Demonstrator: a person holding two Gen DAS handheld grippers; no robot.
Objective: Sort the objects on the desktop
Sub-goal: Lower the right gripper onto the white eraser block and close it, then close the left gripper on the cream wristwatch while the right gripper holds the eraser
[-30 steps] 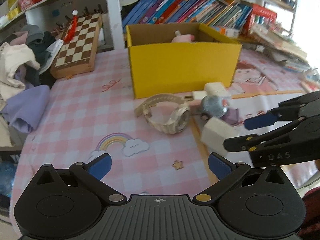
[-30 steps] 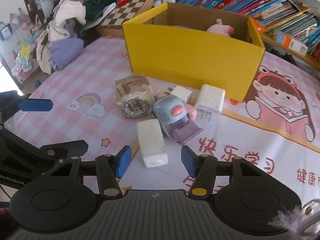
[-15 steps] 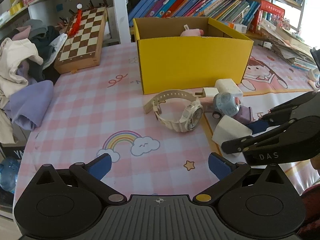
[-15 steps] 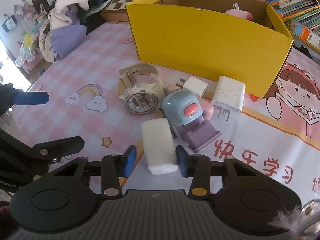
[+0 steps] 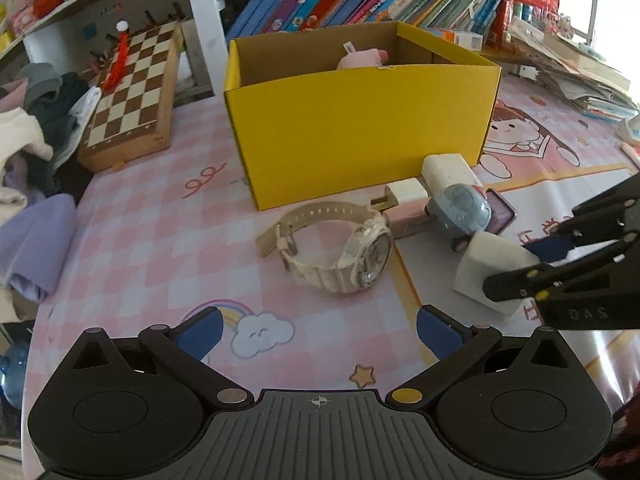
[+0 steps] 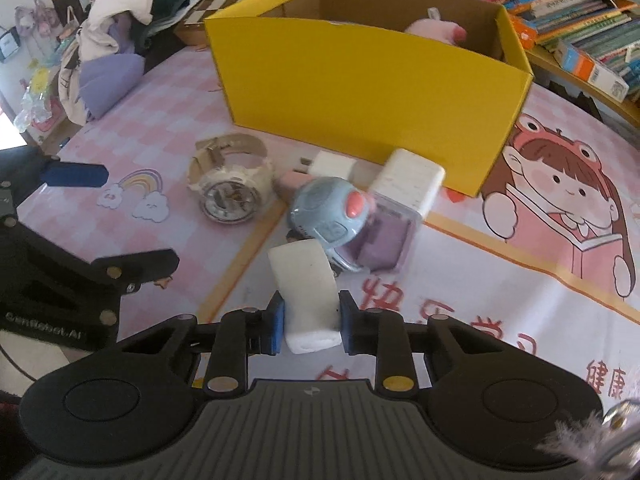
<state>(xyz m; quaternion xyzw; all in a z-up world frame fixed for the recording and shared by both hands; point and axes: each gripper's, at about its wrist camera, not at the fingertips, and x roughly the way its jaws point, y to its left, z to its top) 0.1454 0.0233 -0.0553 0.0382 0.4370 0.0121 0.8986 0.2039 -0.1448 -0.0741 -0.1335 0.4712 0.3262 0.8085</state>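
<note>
right gripper [image 6: 311, 326]: jaws closing on the white block [image 6: 306, 290], blue pads already pressed on both of its sides, so it's basically grasped by its near end only

white block: sits on the surface [image 6: 500, 280], far end touching the blue toy car [image 6: 330, 216]

left gripper [image 5: 318, 332]: spread wide, nothing between the pads, hovering low in front of the cream watch [image 5: 340, 254]

neighbours: purple case [image 6: 386, 240] and two white chargers are packed right behind the car, all just in front of the yellow box [image 6: 360, 84]

box: open top, something pink already in there

risk 1: grip is on the block's end, so I'd guess it could pivot or slip out on the lift

risk 2: lifting might drag the car, since they're touching

risk 3: box wall looks tall, so a low carry could clip the rim
</note>
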